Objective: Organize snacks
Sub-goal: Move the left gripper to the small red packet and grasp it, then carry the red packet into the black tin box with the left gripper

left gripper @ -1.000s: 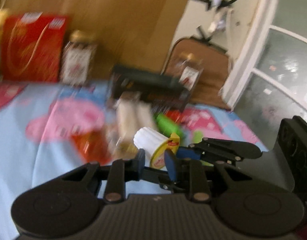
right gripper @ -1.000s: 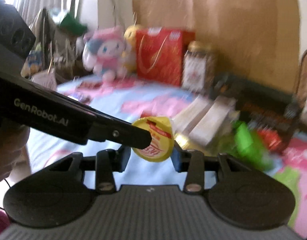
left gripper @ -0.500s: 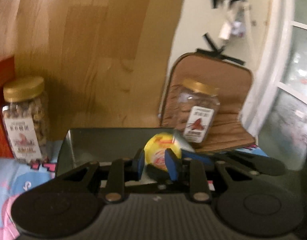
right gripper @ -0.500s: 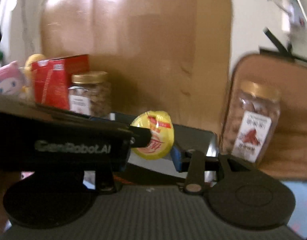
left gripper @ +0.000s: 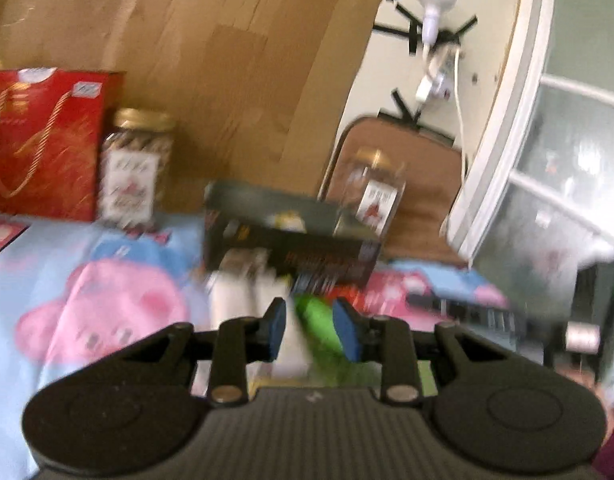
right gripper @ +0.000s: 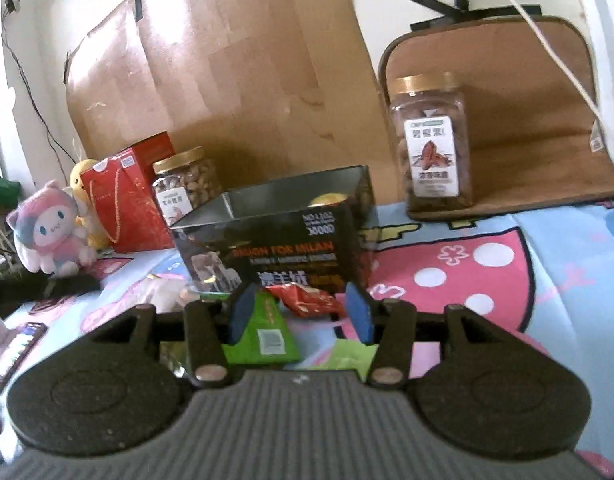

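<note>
Yellow-lidded cup (left gripper: pixel 289 218) sits inside the black box (left gripper: pixel 291 240) in the blurred left wrist view, beyond the left gripper (left gripper: pixel 309 334), whose fingers are parted and empty. In the right wrist view the cup (right gripper: pixel 327 199) peeks over the box (right gripper: pixel 275 240) rim, and the right gripper (right gripper: pixel 301 312) is spread wide, empty, above a green packet (right gripper: pixel 267 332) and a red packet (right gripper: pixel 307 300).

I'm in a home bedroom: a bed with a pink-and-blue cartoon sheet (right gripper: pixel 487 256) lies under me, a plush toy (right gripper: pixel 47 232) sits at its edge, and snack jars (right gripper: pixel 431 144) and a red gift bag (right gripper: pixel 127 196) line the wall.
</note>
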`<state>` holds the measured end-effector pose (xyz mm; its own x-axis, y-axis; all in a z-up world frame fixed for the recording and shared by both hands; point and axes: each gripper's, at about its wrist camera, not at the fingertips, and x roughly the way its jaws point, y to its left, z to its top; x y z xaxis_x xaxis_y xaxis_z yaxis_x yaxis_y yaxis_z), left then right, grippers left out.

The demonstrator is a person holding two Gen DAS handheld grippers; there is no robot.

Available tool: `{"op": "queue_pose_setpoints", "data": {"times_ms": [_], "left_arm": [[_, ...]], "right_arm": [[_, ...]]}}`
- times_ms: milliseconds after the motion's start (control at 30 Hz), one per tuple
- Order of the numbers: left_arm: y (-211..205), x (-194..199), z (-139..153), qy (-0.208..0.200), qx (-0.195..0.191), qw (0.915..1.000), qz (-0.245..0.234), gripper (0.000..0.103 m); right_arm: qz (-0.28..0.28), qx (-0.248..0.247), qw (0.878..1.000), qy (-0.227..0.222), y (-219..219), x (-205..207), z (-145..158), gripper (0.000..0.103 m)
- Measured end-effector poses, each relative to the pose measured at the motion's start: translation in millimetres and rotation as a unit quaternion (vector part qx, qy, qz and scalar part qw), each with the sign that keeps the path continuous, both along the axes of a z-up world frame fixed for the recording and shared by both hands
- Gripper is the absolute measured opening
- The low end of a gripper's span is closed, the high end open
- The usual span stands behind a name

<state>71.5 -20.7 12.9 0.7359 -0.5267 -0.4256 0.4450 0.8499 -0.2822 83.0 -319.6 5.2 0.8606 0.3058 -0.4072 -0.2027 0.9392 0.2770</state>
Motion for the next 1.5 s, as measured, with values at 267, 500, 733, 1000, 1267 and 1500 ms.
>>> {"op": "queue_pose_setpoints", "data": {"times_ms": [267,500,733,1000,1267,1500], "left_arm": [[7.7,-20.1,-12.5,0.022,0.005,0.9997,0.007,0.027],[13.4,-25.4,-6.4,0.027,-0.013,0.9996,0.001,0.028],[18.3,-27.5,-9.0,0.054,-0.051,0.9967,-0.032,0.047],[-14.1,-10.2,-33.0,0.124,-0.029,0.9886,-0.080,0.049],[-37.8,-7.5,-48.0,0.162,0.016,0.9832,-0.083,0.049],[-44.8,-12.8,-40.7,0.158,0.009,0.9803,-0.118,0.025]], "right_arm": [[0.025,-0.105,0.993,0.051,20.7,53.2,-23.5,0.051],[0.035,-0.100,0.994,-0.003,22.8,20.0,-9.0,0.010],[0.124,-0.074,0.989,-0.027,40.0,-80.8,1.1,0.010],[0.152,-0.087,0.985,0.008,53.0,-101.4,-30.6,0.059],[0.177,-0.098,0.979,0.031,57.0,-96.1,-42.3,0.065],[0.187,-0.136,0.973,0.003,71.8,-102.7,-42.8,0.044]]}}
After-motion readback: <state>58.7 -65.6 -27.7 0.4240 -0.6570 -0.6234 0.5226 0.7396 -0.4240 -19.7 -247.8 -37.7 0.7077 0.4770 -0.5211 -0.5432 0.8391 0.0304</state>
